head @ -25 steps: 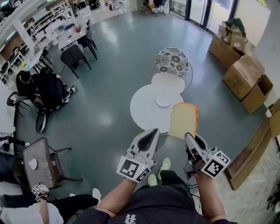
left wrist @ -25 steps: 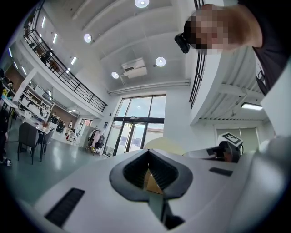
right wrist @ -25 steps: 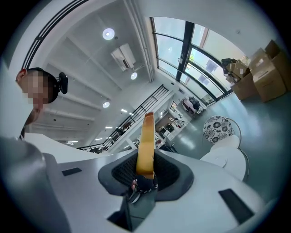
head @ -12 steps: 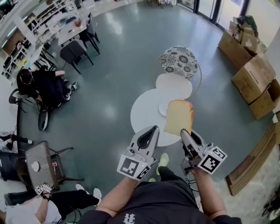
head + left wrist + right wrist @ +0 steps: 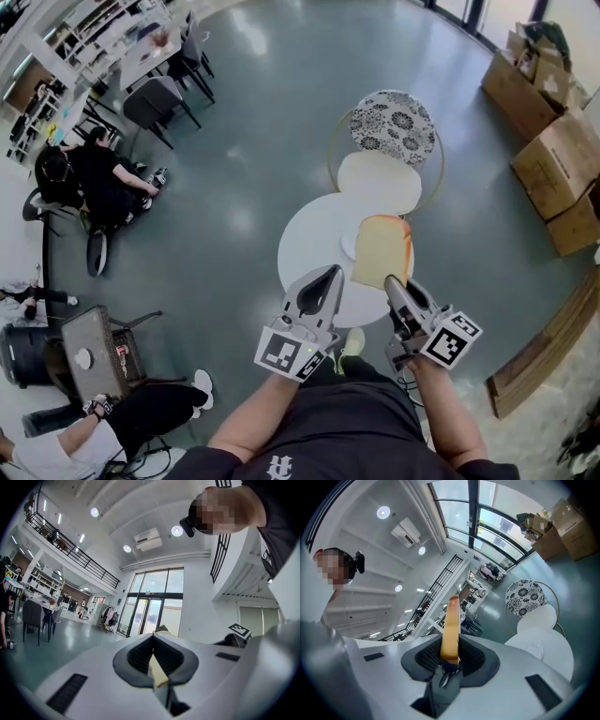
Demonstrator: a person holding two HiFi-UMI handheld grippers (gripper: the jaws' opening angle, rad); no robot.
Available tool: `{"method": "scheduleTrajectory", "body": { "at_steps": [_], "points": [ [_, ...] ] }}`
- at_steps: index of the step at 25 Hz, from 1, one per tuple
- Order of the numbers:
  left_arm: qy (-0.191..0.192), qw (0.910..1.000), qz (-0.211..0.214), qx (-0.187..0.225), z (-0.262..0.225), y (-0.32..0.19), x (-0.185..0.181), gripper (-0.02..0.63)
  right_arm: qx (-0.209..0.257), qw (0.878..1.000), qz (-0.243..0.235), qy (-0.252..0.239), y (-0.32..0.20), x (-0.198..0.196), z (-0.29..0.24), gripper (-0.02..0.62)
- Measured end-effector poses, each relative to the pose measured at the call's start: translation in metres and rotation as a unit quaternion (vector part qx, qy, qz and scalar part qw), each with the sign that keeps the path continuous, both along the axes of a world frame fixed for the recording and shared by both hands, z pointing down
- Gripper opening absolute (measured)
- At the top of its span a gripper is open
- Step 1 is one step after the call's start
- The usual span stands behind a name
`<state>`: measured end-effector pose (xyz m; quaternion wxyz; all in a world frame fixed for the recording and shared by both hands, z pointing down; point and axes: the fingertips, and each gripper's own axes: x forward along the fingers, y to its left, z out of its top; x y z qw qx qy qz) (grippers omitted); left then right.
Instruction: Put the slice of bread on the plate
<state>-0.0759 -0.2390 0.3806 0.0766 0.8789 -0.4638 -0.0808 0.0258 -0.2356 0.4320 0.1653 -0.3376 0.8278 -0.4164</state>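
Observation:
The slice of bread [image 5: 382, 249] is tan with a darker crust and stands upright on its edge. My right gripper [image 5: 394, 284] is shut on its lower edge. In the right gripper view the bread [image 5: 451, 629] rises edge-on from between the dark pads. A small clear plate [image 5: 533, 651] sits on the round white table [image 5: 551, 660] ahead. From the head view the bread hides most of that plate [image 5: 348, 245], and the table [image 5: 305, 242] lies just beyond both grippers. My left gripper [image 5: 328, 275] hangs beside the right one, shut with no object in it; its jaws meet in the left gripper view [image 5: 153, 652].
A smaller white round table [image 5: 380, 180] and a black-and-white patterned seat [image 5: 393, 122] stand behind the main table. Cardboard boxes [image 5: 562, 159] line the right side. People sit at the left [image 5: 89, 178], near dark chairs [image 5: 150, 105]. A grey stand [image 5: 89, 352] is at lower left.
Both grippers and the bread have moved forward and a little lower, toward the white table. The bread now covers the plate in the head view. The jaws have not changed.

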Motion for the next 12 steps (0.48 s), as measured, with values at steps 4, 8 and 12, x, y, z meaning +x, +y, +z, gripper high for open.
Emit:
{"method": "scheduleTrajectory", "body": {
  "at_steps": [4, 8, 12],
  "points": [
    [-0.004, 0.9999, 0.007, -0.006, 0.014, -0.023, 0.001, -0.005, -0.012, 1.0, 0.009, 0.0, -0.019, -0.001, 0.016, 0.089],
    [-0.004, 0.9996, 0.02, -0.017, 0.042, -0.047, 0.003, -0.005, -0.03, 0.999, 0.026, 0.002, -0.038, -0.001, 0.046, 0.089],
    [-0.002, 0.9989, 0.033, -0.034, 0.077, -0.071, 0.001, -0.005, -0.056, 0.998, 0.042, -0.003, -0.058, -0.008, 0.091, 0.089]
  ]
}}
